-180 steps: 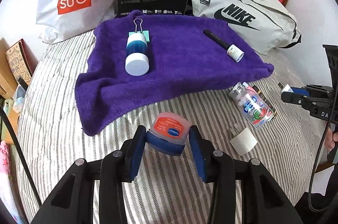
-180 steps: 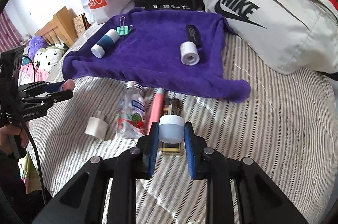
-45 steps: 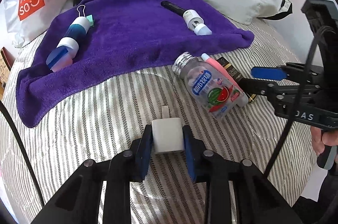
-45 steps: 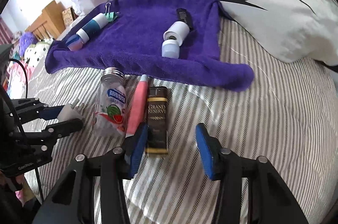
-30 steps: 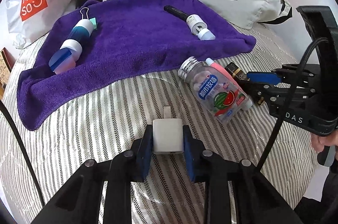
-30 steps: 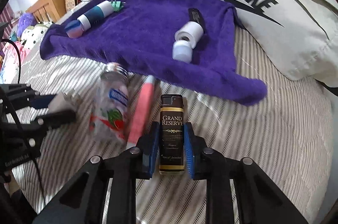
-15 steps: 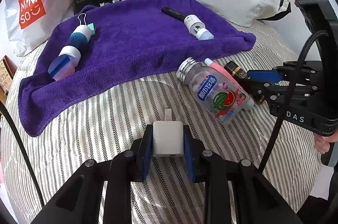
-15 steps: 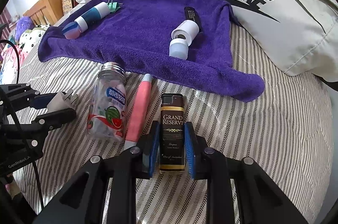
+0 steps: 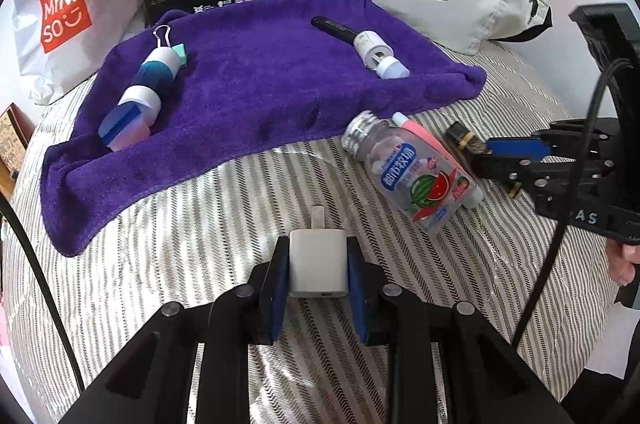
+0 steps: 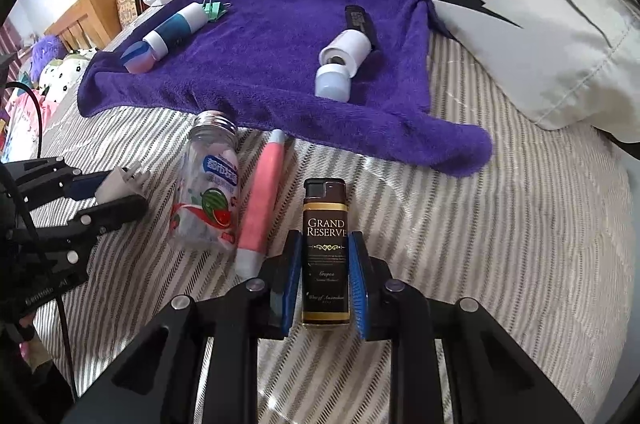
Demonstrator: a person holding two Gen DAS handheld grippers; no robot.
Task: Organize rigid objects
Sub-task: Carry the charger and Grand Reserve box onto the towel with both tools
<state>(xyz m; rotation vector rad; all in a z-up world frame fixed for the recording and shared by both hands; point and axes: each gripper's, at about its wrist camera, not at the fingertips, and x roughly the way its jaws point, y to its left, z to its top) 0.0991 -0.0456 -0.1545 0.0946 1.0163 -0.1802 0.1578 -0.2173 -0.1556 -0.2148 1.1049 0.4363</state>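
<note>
1. The right gripper, whose fingers stood spread around the lighter a moment ago, now pinches the Grand Reserve lighter by its sides — it lies lengthwise between the pads on the striped bed.
2. The left gripper keeps its pinch on the white charger plug, prongs pointing ahead of the fingers.
3. Both hands are now loaded, so carrying to the purple towel ahead looks next.
4. The candy bottle and pink tube remain just left of the right fingers, not yet on the towel.
</note>
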